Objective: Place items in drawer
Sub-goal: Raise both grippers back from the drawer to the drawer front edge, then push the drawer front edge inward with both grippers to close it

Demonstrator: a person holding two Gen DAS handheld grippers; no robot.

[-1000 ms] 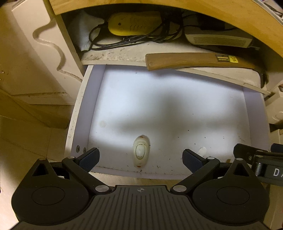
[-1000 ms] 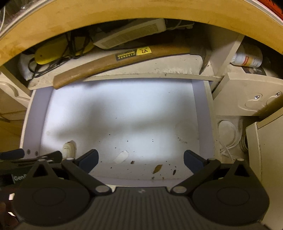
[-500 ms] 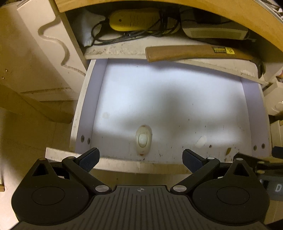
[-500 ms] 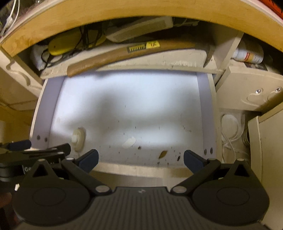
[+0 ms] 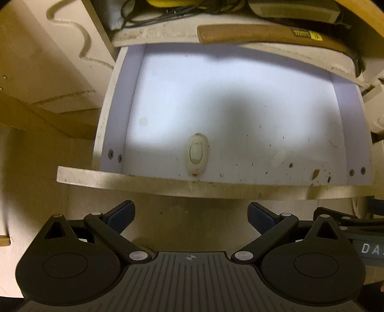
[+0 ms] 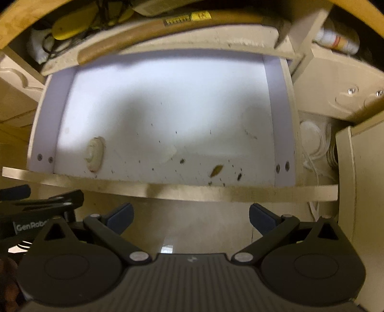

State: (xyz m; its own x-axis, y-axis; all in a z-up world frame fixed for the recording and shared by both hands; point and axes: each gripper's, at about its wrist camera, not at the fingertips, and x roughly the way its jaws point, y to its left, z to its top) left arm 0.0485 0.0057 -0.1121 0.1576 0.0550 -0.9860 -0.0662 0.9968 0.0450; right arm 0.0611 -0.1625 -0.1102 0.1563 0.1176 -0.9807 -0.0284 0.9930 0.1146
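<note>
Yellow label [image 6: 200, 16] on hammer handle [image 6: 148, 31]; lettering illegible above drawer [image 6: 168, 187].

Both views are dim and yellowish at the edges. The pale, white-lined open drawer [image 5: 240, 100] in the middle of the frame is lit strongly from above and looks almost washed out in a cold bluish tone. A broad soft shadow crosses its floor in each picture. The right wrist view is slightly blurred, mostly in the upper part. The fisheye lens bends the light wooden drawer front edge [image 6: 182, 189] and darkens the corners.
</note>
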